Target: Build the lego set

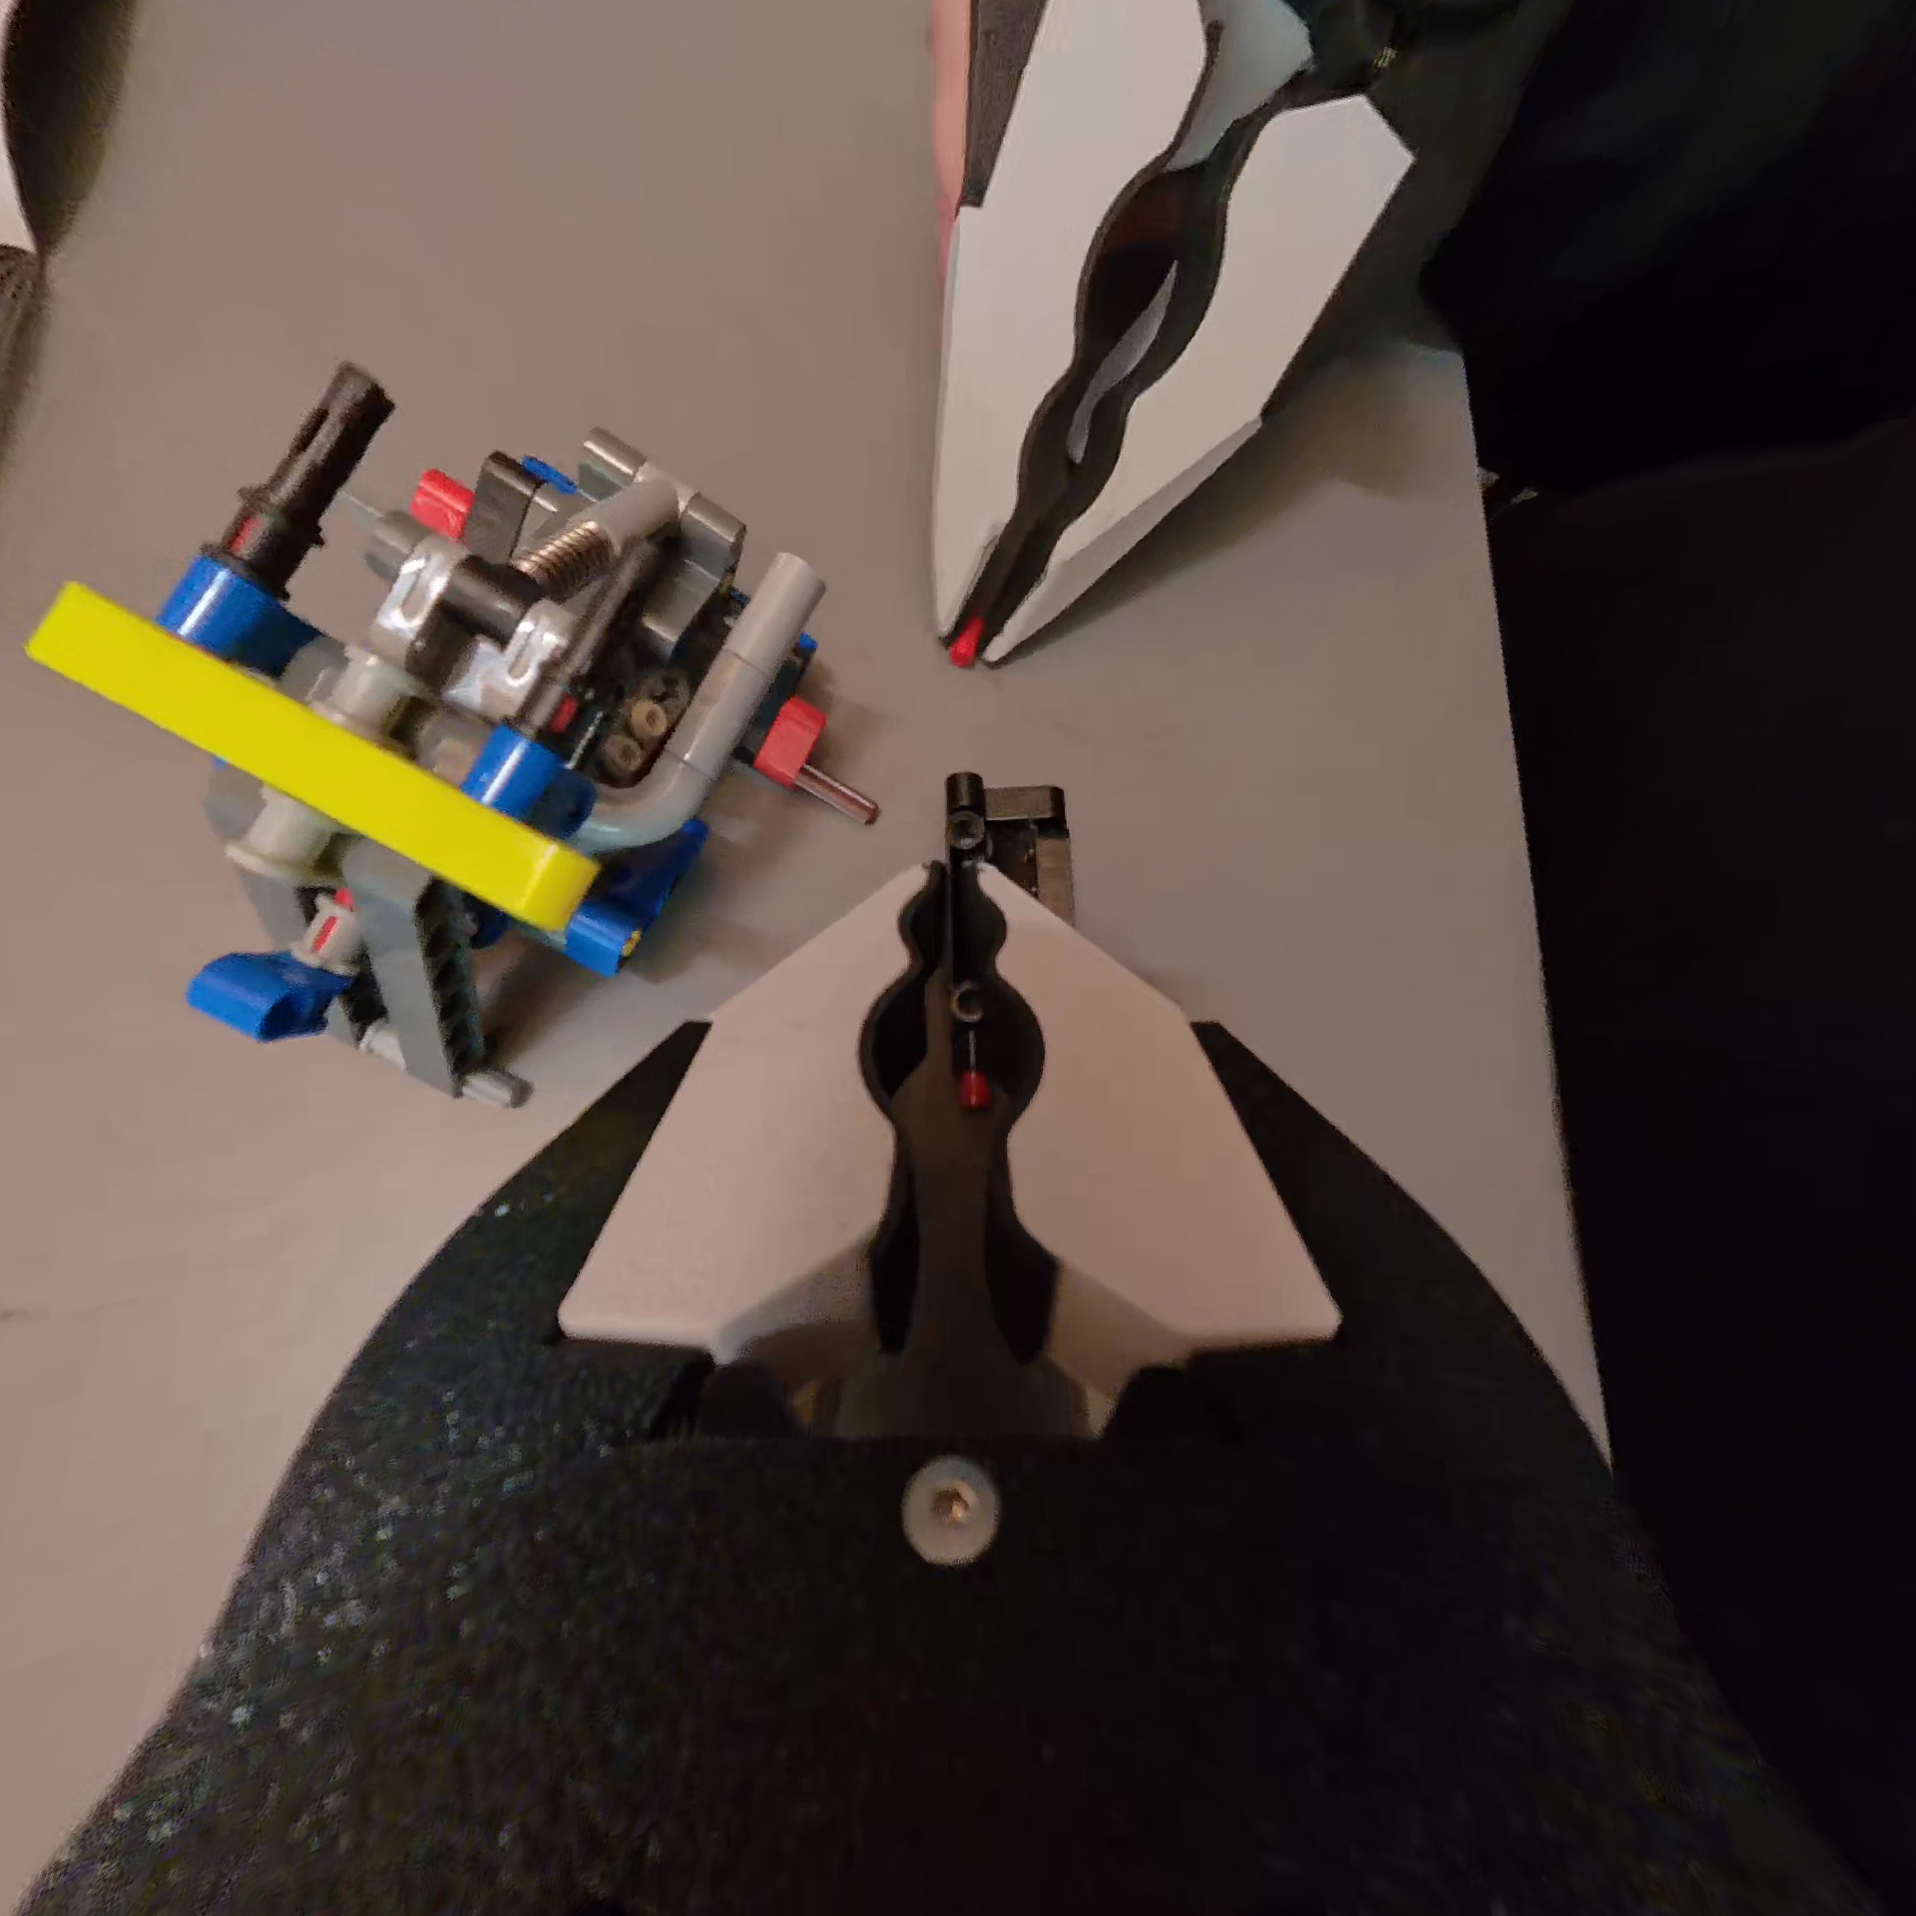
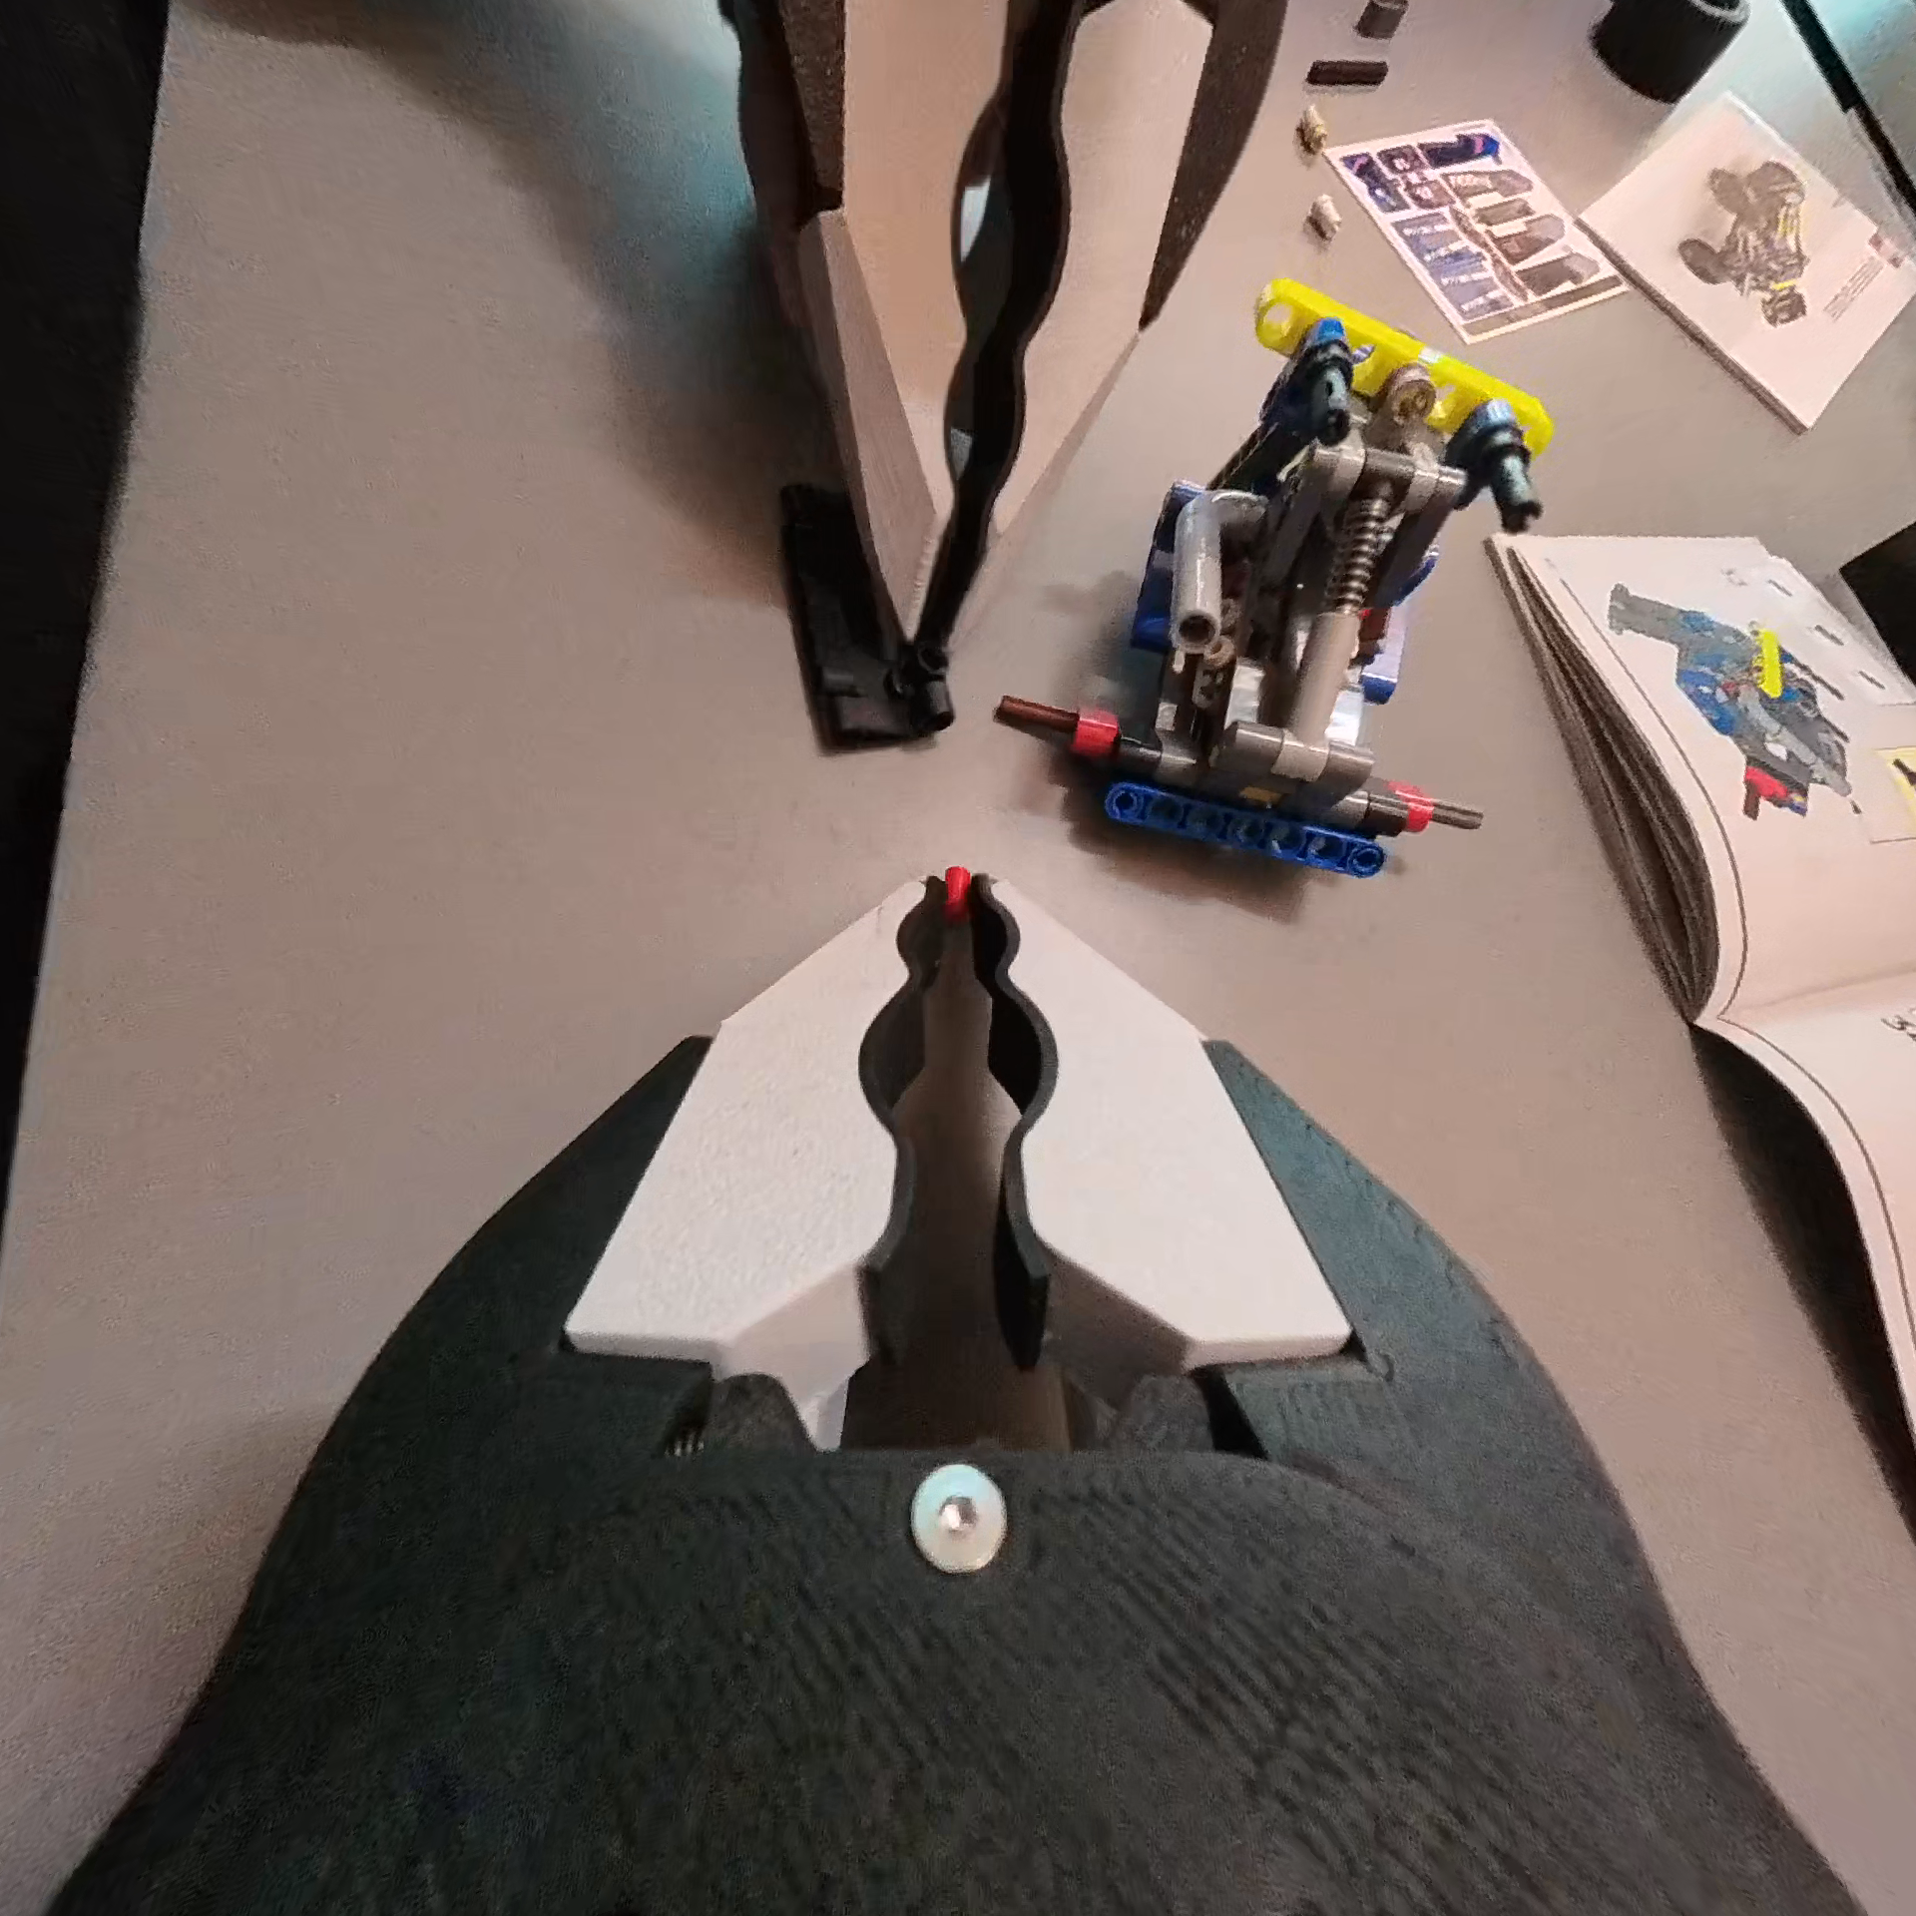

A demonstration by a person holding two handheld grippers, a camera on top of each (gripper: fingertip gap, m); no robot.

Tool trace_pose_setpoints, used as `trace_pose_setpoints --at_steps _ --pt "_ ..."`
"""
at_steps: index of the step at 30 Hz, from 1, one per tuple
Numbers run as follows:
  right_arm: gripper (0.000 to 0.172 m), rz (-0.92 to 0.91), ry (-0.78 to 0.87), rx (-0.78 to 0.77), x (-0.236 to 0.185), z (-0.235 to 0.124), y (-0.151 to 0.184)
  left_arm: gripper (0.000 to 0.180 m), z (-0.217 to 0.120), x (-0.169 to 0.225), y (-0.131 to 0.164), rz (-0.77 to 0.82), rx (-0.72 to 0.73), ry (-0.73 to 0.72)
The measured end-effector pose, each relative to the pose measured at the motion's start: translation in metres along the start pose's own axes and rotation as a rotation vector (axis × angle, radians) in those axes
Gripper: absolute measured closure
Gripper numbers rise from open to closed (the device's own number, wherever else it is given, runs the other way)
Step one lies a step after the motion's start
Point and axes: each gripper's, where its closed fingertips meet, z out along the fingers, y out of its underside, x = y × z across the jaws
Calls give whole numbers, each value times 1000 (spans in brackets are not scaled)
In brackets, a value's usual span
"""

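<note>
My left gripper (image 1: 959, 876) is shut on a thin black building-toy part (image 1: 969, 819) that sticks out past its tips, with a dark panel (image 1: 1032, 840) joined at its right. In the right wrist view the left gripper (image 2: 923, 638) stands tip-down with this black part (image 2: 861, 664) at the table. My right gripper (image 2: 959, 881) is shut on a small red piece (image 2: 956, 894), which also shows at its tips in the left wrist view (image 1: 966, 643). A half-built toy vehicle (image 1: 415, 726) with a yellow beam, blue and grey parts and a spring sits on the grey table (image 1: 622, 259), beside both grippers (image 2: 1296, 622).
An open instruction booklet (image 2: 1711, 809) lies right of the vehicle. A sticker sheet (image 2: 1472, 228) and a second booklet (image 2: 1763, 259) lie farther back, with small loose parts (image 2: 1348, 73) and a black round object (image 2: 1669, 41). The table's edge (image 1: 1524, 829) runs at the right. About 5 cm separates my left fingertips from my right.
</note>
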Motion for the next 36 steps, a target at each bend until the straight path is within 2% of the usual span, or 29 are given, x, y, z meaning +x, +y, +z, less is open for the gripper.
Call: trace_pose_setpoints --at_steps 5,8,15,21,31,36 --pt "169 -19 -21 6 -3 4 -4 180 2 4 -1 165 -60 -48" --pt "169 -53 -24 13 -4 7 -7 180 2 6 -4 219 -24 -56" --pt "169 -146 -6 39 -7 11 -14 180 1 6 -5 237 14 -46" --pt "169 -144 -28 98 -7 9 -25 180 1 3 -6 234 37 -30" --pt "169 -146 -54 116 -8 12 -30 180 -5 1 -8 253 66 -23" --pt "169 -125 -21 78 -4 17 -28 180 -5 -3 -6 263 53 -67"
